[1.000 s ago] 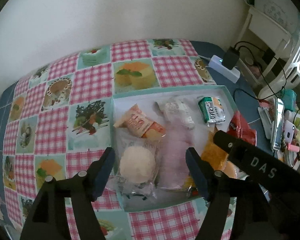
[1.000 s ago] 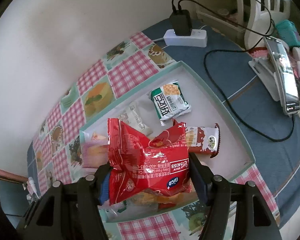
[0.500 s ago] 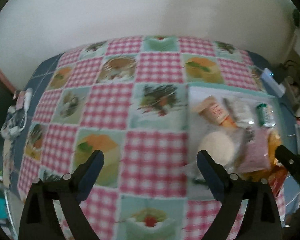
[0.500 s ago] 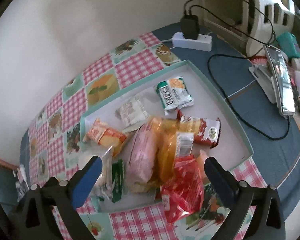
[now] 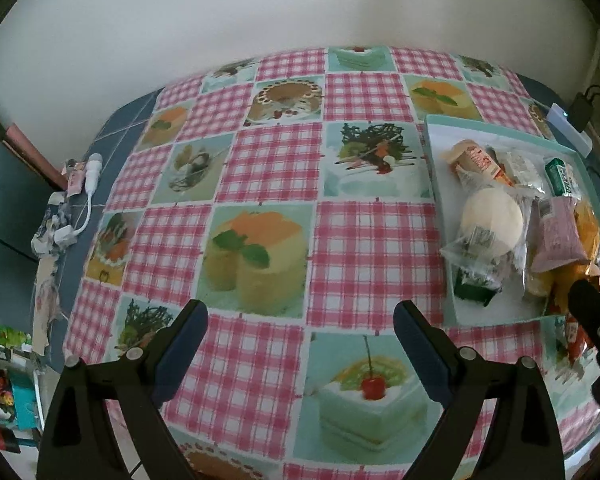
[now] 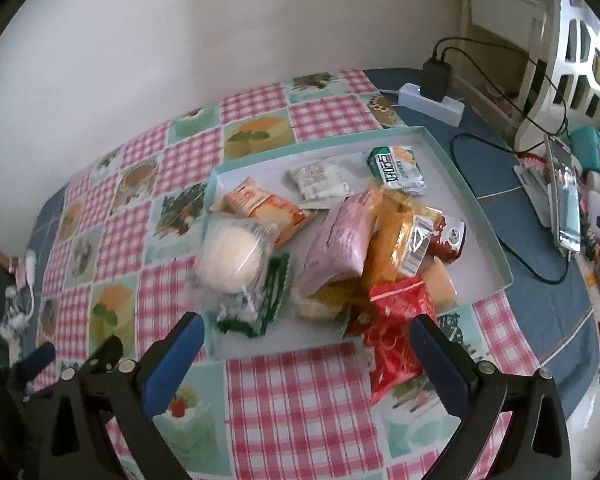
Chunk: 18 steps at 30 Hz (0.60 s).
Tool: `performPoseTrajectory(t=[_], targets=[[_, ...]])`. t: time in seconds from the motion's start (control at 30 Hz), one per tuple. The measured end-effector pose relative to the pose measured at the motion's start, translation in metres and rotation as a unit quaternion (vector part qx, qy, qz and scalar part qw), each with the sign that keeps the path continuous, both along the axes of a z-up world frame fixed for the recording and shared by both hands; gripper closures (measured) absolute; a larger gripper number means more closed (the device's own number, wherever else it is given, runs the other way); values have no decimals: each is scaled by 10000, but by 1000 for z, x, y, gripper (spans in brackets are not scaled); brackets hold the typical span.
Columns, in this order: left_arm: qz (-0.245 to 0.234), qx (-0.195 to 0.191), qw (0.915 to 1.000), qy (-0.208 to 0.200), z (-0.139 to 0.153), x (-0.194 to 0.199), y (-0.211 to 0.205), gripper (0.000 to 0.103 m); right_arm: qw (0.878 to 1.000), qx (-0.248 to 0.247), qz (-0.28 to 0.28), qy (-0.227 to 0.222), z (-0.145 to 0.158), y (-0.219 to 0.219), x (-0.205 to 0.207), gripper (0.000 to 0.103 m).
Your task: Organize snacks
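A shallow teal-rimmed tray (image 6: 466,184) (image 5: 444,168) holds several wrapped snacks: a round white bun (image 6: 230,258) (image 5: 492,216), a pink packet (image 6: 340,240) (image 5: 556,232), an orange packet (image 6: 392,240), an orange-white bar (image 6: 260,204), a green-white packet (image 6: 398,168). A red packet (image 6: 396,336) lies over the tray's near rim, partly on the tablecloth. My right gripper (image 6: 306,356) stands open and empty just in front of the tray. My left gripper (image 5: 300,340) is open and empty over bare tablecloth, left of the tray.
A pink-checked tablecloth with cake pictures (image 5: 268,168) covers the table. To the right lie a power strip with a charger (image 6: 432,96), cables, a phone on a stand (image 6: 564,196) and small clutter. A white wall stands behind. A cable (image 5: 88,184) lies at the left edge.
The right gripper let go of the red packet, which now lies on the tray's near rim, and opened wide. The left gripper opened wider and swung left, away from the tray.
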<state>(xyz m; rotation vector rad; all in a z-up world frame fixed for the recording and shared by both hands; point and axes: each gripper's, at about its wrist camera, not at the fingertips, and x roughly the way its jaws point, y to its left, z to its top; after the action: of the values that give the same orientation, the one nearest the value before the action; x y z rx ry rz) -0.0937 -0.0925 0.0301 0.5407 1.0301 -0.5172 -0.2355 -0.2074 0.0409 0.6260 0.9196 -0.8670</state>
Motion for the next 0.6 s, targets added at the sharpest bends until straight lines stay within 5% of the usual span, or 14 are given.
performPoseTrajectory(t=[0.6], targets=[[183,-5,9996,-204,7,-1,29,9,9996,-197,142,140,3,27,-3,0]])
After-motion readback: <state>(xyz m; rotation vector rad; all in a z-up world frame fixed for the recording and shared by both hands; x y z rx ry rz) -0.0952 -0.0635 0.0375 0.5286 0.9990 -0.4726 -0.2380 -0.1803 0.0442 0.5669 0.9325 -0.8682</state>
